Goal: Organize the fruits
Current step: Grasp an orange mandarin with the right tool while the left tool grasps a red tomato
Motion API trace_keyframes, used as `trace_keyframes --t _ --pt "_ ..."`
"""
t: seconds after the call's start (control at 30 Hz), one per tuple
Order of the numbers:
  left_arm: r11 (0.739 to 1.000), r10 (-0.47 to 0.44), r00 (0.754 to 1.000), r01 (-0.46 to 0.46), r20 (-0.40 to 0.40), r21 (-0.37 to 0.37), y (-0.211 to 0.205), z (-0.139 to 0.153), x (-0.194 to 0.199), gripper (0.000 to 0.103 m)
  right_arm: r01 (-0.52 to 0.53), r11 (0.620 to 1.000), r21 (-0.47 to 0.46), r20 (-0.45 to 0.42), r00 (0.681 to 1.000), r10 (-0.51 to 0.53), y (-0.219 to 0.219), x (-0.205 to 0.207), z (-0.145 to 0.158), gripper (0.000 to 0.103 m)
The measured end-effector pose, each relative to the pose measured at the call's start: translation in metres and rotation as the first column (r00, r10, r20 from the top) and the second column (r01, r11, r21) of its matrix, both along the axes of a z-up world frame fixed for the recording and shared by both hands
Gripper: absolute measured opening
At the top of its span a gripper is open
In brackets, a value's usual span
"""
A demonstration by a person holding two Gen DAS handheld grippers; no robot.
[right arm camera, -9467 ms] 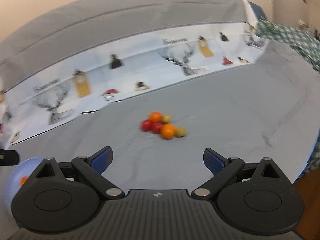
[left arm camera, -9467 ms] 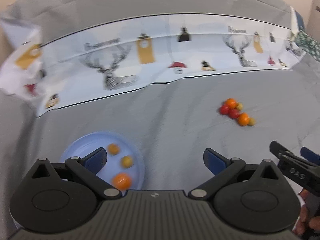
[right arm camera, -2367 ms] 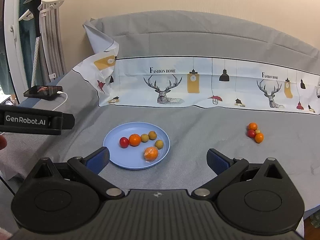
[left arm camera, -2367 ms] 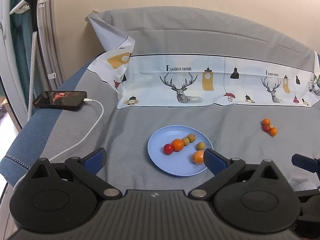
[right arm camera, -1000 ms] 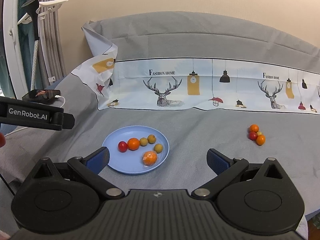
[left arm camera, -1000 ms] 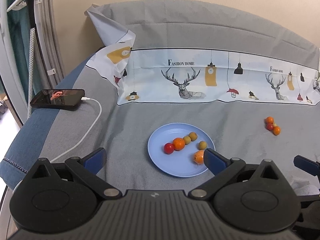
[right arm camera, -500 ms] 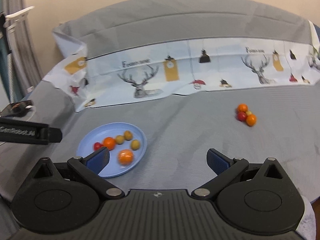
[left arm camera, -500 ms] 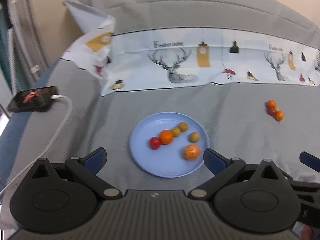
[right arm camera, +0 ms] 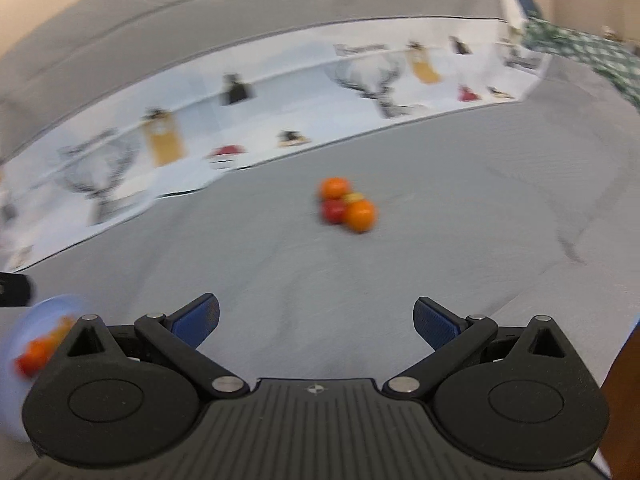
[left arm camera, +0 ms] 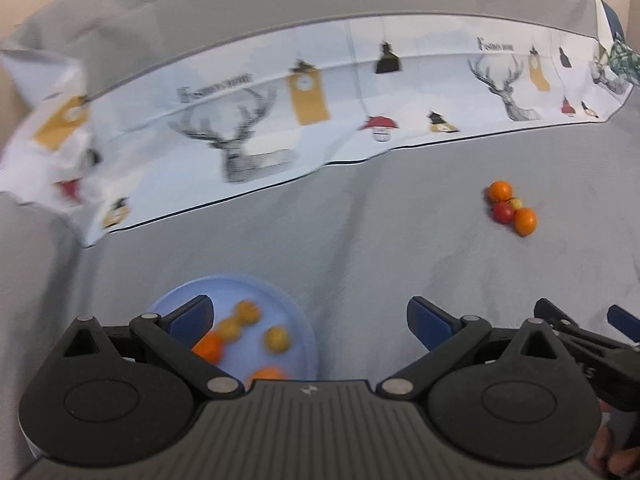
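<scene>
Grey sheet (right arm camera: 460, 220), fruit cluster (right arm camera: 347, 205) loose, plate (left arm camera: 298, 320) nr left claw (left arm camera: 308, 318)

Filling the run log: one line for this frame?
left claw: open, empty, over blue plate | right claw: open, empty, facing fruit cluster on grey sheet | plate: holds fruit

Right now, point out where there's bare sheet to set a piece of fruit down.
Widest bare patch: the grey sheet between the blue plate and the fruit cluster, below the printed cloth. More bare sheet lies right of the cluster. The plate is crowded with fruit. Both the left tool and right tool are open and empty.
</scene>
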State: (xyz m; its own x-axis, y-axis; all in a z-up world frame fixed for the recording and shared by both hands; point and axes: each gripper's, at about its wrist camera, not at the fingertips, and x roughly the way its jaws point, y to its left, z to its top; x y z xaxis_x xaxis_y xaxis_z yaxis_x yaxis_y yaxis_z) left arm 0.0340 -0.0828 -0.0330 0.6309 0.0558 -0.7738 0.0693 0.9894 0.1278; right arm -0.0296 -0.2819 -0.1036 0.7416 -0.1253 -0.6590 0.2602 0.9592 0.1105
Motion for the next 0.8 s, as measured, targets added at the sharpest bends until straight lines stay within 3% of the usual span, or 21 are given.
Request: trace_keyframes --t 0.2,0.4,0.47,0.57,0.6,0.63,0.67,0.8 --pt "1.000 -0.006 0.998 0.006 -0.060 0.011 -0.034 -0.032 0.069 0.103 0.107 0.993 -0.051 -0.049 0.993 -0.110 -0.046 0.075 -0.052 0.102" --pt "0.999 -0.021 0.996 0.024 -0.085 0.036 -0.061 -0.059 0.114 0.103 0.084 0.993 -0.078 -0.069 0.994 -0.089 -0.067 0.141 -0.085 0.102" --pt "0.998 -0.031 0.995 0.036 -0.094 0.046 -0.072 -0.070 0.127 0.103 0.074 0.994 -0.084 -0.079 0.994 -0.081 -0.073 0.155 -0.091 0.097" --pt "0.998 -0.046 0.992 0.050 -0.116 0.036 -0.088 -0.084 0.143 0.103 0.049 0.995 -0.083 -0.075 0.996 -0.056 -0.076 0.166 -0.093 0.080" --pt "0.998 -0.055 0.991 0.059 -0.120 0.028 -0.093 -0.087 0.148 0.103 0.032 0.996 -0.089 -0.066 0.997 -0.038 -0.075 0.166 -0.092 0.067" --pt "0.997 -0.066 0.990 0.069 -0.121 0.023 -0.098 -0.090 0.152 0.103 0.020 0.996 -0.086 -0.046 0.999 -0.024 -0.076 0.165 -0.090 0.047" --pt "0.997 -0.078 0.990 0.081 -0.121 0.019 -0.104 -0.093 0.156 0.103 0.014 0.996 -0.090 -0.038 0.999 -0.017 -0.076 0.164 -0.088 0.036" --pt "0.990 -0.138 0.981 0.136 -0.135 -0.022 -0.133 -0.103 0.168 0.103 0.109 0.986 -0.127 -0.046 0.992 -0.115 -0.092 0.158 -0.083 0.035"
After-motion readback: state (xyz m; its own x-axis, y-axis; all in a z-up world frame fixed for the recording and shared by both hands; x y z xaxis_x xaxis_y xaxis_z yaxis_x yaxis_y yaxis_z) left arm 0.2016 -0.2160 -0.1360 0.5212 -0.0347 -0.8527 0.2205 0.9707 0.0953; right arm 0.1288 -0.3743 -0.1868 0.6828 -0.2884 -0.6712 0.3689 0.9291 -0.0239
